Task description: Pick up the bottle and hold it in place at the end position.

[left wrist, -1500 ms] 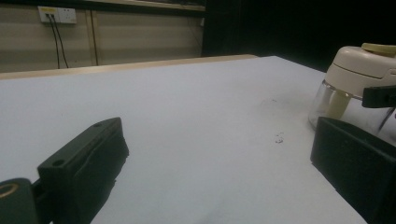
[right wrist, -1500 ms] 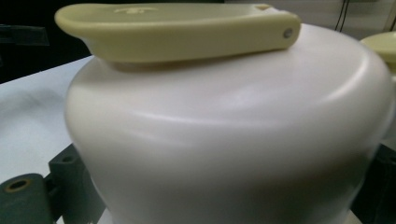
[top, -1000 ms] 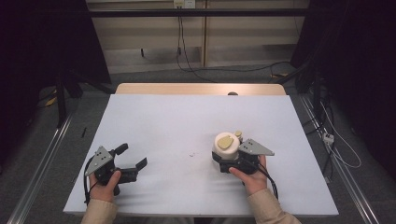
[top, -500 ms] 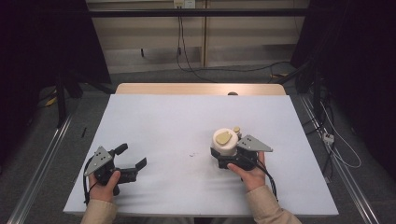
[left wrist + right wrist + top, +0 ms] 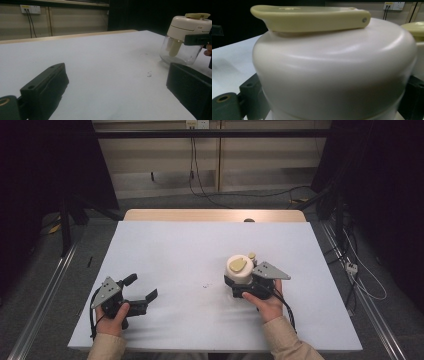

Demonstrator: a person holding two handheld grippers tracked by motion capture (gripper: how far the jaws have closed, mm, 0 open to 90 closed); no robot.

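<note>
A jar with a cream lid, a flat yellow flip tab and a clear glass body stands right of the table's middle. My right gripper is shut on it from the near side, one jaw on each side of the lid. In the right gripper view the jar lid looms very close between the black jaws, and a second small yellow knob shows at the right. My left gripper rests open at the near left with nothing between its jaws. From the left gripper view the jar is at the far right.
A white sheet covers the table, with a wooden strip along the far edge and a small dark object on it. Small specks lie near the middle. Metal rails run along both sides of the table.
My right gripper and the jar have edged slightly away from the person. The left gripper has stayed where it was, still open.
</note>
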